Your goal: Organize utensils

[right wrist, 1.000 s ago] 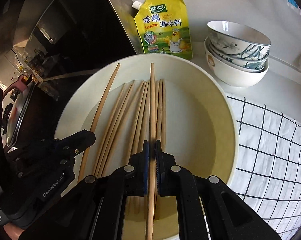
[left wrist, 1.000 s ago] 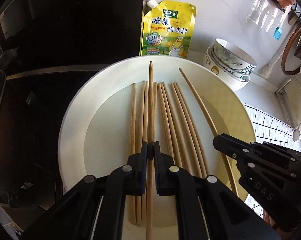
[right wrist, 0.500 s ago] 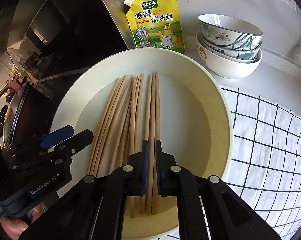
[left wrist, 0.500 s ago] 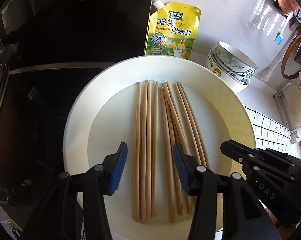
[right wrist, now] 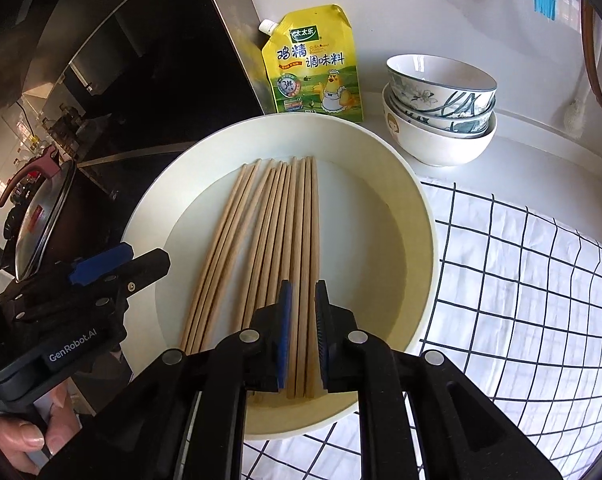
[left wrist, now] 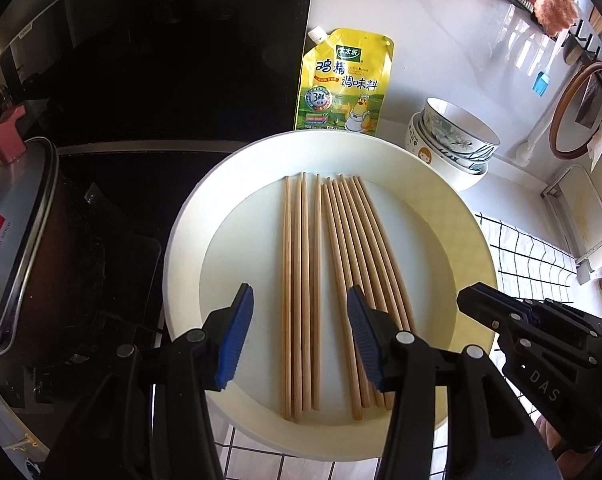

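Several wooden chopsticks [left wrist: 329,280] lie side by side in a large cream bowl [left wrist: 205,200], tips pointing away; they also show in the right wrist view [right wrist: 269,240] in the same bowl [right wrist: 417,216]. My left gripper [left wrist: 299,336] is open wide above the near ends and holds nothing; it shows in the right wrist view [right wrist: 121,266] at the bowl's left rim. My right gripper [right wrist: 302,334] is open a little, its jaws on either side of the rightmost chopsticks without pressing them. It shows in the left wrist view [left wrist: 477,304] at the bowl's right rim.
A yellow seasoning pouch [left wrist: 343,84] leans on the wall behind the bowl. Stacked patterned bowls [right wrist: 441,108] stand at the back right. A pot with a lid [left wrist: 9,240] sits on the black stove at left. A checked cloth [right wrist: 521,280] covers the counter at right.
Both grippers let go of their chopsticks, which now lie flat with the others. The left opened wide first; the right has just opened a little. Both cameras pulled back and up.
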`<state>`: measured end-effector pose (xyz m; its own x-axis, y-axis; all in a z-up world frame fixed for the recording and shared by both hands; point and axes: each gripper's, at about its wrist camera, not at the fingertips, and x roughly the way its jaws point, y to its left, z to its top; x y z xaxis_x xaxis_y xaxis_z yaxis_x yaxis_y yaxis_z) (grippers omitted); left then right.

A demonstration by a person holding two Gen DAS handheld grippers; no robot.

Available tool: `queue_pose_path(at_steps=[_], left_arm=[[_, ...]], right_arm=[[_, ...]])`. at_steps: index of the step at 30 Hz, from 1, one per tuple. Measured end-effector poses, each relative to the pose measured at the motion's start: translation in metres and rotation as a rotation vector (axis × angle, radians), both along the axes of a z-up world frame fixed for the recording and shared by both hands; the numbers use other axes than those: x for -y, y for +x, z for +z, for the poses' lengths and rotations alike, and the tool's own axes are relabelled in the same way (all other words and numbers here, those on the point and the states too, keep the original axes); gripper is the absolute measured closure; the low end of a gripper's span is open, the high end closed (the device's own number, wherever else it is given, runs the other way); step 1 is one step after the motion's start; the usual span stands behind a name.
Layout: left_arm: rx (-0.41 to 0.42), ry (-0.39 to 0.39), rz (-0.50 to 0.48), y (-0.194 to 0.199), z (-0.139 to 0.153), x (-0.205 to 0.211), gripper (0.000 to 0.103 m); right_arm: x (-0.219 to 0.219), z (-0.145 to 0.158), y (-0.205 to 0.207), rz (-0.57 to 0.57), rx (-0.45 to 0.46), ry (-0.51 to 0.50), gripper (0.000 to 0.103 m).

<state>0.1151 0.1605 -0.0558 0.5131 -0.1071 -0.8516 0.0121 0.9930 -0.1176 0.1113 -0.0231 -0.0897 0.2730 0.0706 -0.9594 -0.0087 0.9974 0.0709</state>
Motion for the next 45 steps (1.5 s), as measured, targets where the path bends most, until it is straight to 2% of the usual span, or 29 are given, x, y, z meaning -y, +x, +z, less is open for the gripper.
queue_pose_path(at_steps=[5, 10, 20, 32, 41, 45], left_arm=[[0.018, 0.003, -0.008, -0.004, 0.007, 0.000, 0.054], [0.028, 0.004, -0.008, -0.007, 0.011, 0.002, 0.050], [0.069, 0.022, -0.003, -0.015, 0.021, 0.000, 0.040], [0.118, 0.047, 0.027, -0.018, 0.034, -0.006, 0.030], [0.147, 0.081, 0.041, -0.019, 0.041, -0.005, 0.011], [0.135, 0.070, 0.035, -0.017, 0.042, -0.006, 0.009]], right_arm=[[-0.001, 0.007, -0.004, -0.004, 0.018, 0.003, 0.084], [-0.001, 0.011, -0.008, -0.007, 0.032, -0.004, 0.083], [-0.003, 0.024, -0.011, -0.010, 0.077, -0.035, 0.062], [-0.002, 0.029, -0.013, -0.018, 0.091, -0.041, 0.057], [-0.001, 0.030, -0.013, -0.022, 0.090, -0.041, 0.057], [-0.001, 0.031, -0.013, -0.016, 0.093, -0.046, 0.057]])
